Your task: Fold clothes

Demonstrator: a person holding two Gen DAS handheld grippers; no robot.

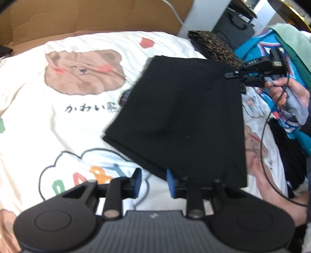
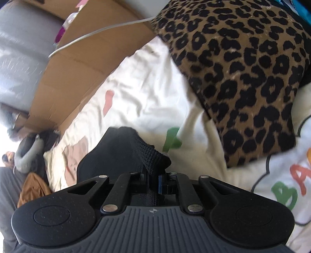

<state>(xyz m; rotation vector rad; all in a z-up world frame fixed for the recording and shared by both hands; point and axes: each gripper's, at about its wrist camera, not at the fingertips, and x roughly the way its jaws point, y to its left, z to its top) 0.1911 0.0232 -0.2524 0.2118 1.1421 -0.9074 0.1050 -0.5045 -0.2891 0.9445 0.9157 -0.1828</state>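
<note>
A folded black garment (image 1: 182,116) lies on the cream bear-print bedsheet (image 1: 58,120). My left gripper (image 1: 153,181) is open, its blue pads (image 1: 138,178) just at the garment's near edge, holding nothing. My right gripper (image 1: 236,75) shows in the left wrist view at the garment's far right corner, shut on the cloth. In the right wrist view the right gripper (image 2: 155,175) is shut on a bunched fold of the black garment (image 2: 120,149), which hides the fingertips.
A leopard-print cushion (image 2: 245,77) lies beside the garment at the far right. Teal and green clothes (image 1: 272,48) are piled on the right. Cardboard (image 1: 77,17) lines the bed's far edge. A white cable (image 2: 93,33) runs over it. A black cable (image 1: 264,140) hangs from the right gripper.
</note>
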